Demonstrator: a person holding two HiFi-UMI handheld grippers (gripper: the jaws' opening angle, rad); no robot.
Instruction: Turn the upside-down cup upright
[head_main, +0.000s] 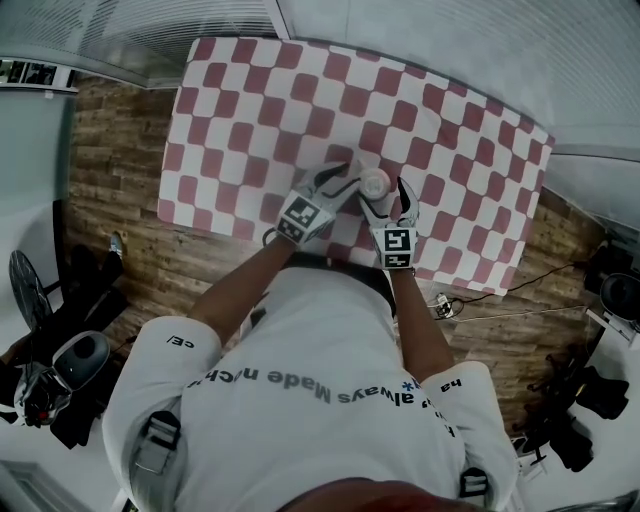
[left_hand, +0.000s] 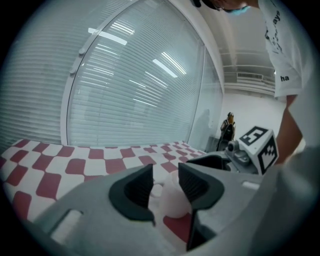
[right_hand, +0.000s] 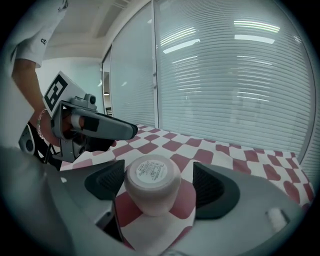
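1. Red-and-white checked cloth covers a table on a wooden floor, with slatted blinds behind glass on the far side
2. The white cup stands upside down by the cloth's near edge, labelled base up
3. The right gripper straddles the cup with wide jaws that are not pressing on it
4. The left gripper, just left of the cup, has narrow jaws gripping nothing
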